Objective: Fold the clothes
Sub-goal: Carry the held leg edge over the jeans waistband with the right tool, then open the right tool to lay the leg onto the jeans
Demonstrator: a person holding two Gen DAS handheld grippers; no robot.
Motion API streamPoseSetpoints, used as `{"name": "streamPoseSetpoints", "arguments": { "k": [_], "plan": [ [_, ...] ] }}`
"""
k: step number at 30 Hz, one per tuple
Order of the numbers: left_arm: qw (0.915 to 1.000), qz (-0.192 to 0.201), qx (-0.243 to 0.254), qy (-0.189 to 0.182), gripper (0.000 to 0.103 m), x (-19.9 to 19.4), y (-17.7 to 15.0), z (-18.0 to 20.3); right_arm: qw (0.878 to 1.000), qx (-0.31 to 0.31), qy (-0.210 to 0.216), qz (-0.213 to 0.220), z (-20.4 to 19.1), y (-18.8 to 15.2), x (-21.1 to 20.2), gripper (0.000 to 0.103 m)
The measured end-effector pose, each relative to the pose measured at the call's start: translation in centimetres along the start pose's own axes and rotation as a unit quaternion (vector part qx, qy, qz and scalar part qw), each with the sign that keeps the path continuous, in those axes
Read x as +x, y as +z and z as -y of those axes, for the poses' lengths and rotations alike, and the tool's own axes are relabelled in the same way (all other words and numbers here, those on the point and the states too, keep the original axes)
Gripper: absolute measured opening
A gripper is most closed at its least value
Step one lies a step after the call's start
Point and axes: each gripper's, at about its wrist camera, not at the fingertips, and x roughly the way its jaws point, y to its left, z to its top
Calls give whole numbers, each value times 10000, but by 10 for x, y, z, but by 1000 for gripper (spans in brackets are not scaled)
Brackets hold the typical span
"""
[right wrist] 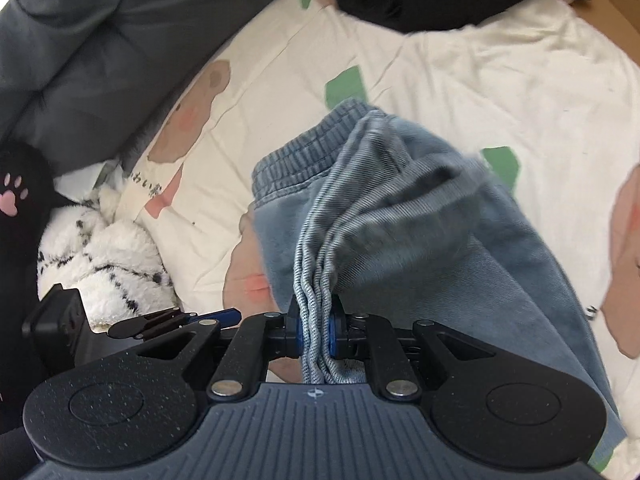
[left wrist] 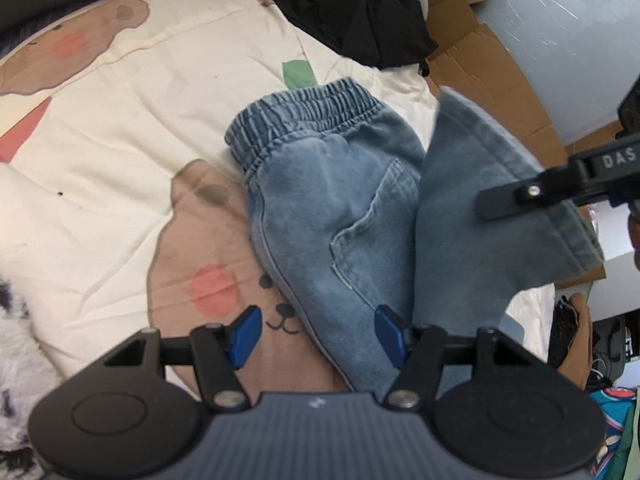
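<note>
On the bed, over a cream quilt (left wrist: 120,128) printed with bears, we have a small pair of blue denim trousers (left wrist: 320,200) lying with the elastic waistband (left wrist: 304,120) toward the far side. Our right hand-held gripper (right wrist: 316,328) is clamped on a bunched stack of hem layers, its jaws nearly together with the cloth pinched between the blue pads; in the left wrist view the leg end (left wrist: 480,200) hangs from it above the rest of the garment, partway through being carried over toward the waistband. Our left hand-held gripper (left wrist: 316,334) stands well open and holds nothing, with the trousers' near edge lying between and under its fingers; we cannot tell whether either pad touches the cloth.

We judge this to be the middle of a lengthwise fold. The main risk is the thick pinch: several layers are stacked in the right jaws, and an inner one could slip free as we lower, leaving a crooked fold. With the left jaws not pressing down, the lower half could also drag along the quilt and bunch at the crease. A black garment (left wrist: 352,12) lies beyond the waistband, near enough that an overshoot could land the hem on it.
</note>
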Motion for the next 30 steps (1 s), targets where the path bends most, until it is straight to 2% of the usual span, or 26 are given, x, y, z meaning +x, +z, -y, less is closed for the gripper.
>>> {"name": "streamPoseSetpoints", "arguments": {
  "k": [5,7,9,13,18,21,22,24,27,30],
  "plan": [
    [10000,-3,-2,13,65,-2,0,0,9999,92,70,-109,-10,7,15,20],
    [10000,2,-10,26,65,-2,0,0,9996,193,175,-81,-12,11,14,25],
    [10000,18,-6,45,65,-4,0,0,9992,288,287,-25,-13,16,9,34],
    [9999,97,-32,72,65,-9,2,1,9993,233,271,80,-16,25,-11,35],
    [9997,155,-109,144,65,-19,1,-4,9998,-7,-25,179,-17,31,-44,35],
    [9996,186,-144,180,65,-28,-4,-8,9986,-286,-340,274,-21,36,-65,37],
    [9995,212,-171,178,65,-33,-5,-11,9971,-431,-529,330,-24,38,-73,39],
    [9992,277,-235,169,65,-41,-7,-15,9930,-709,-842,433,-29,43,-89,56],
    [9985,401,-347,141,65,-51,-9,-22,9884,-977,-1017,561,-36,53,-111,67],
    [9977,494,-452,66,65,-57,-8,-25,9821,-1267,-1215,680,-44,66,-130,70]
  ]
}}
